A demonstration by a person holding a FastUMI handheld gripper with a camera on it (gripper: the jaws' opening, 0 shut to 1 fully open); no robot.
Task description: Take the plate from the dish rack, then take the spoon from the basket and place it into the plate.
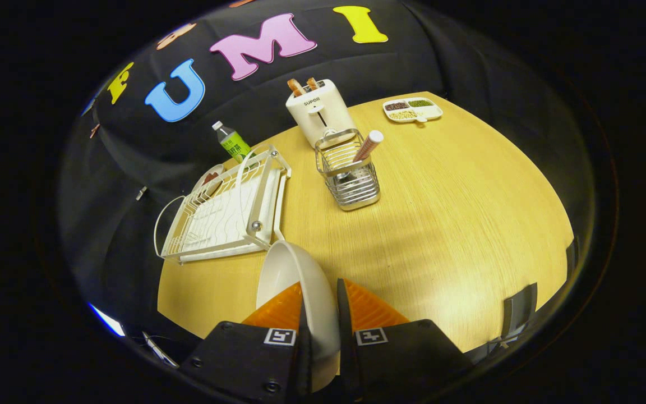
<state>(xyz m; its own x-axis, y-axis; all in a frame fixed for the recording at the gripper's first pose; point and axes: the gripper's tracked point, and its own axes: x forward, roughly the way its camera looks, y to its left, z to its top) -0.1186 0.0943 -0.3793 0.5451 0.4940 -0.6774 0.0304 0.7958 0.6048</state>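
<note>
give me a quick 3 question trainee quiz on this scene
1. True or false: the gripper is shut on the plate.
2. Where is the spoon? A) in the basket B) on the plate C) in the rack
3. What stands right behind the basket?

Key: 1 true, both fingers press on the plate's rim. 2 A. 3 the toaster.

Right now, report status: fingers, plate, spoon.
Gripper fingers shut on plate, held over table. Spoon in basket, beyond fingers. Dish rack beside plate.
</note>
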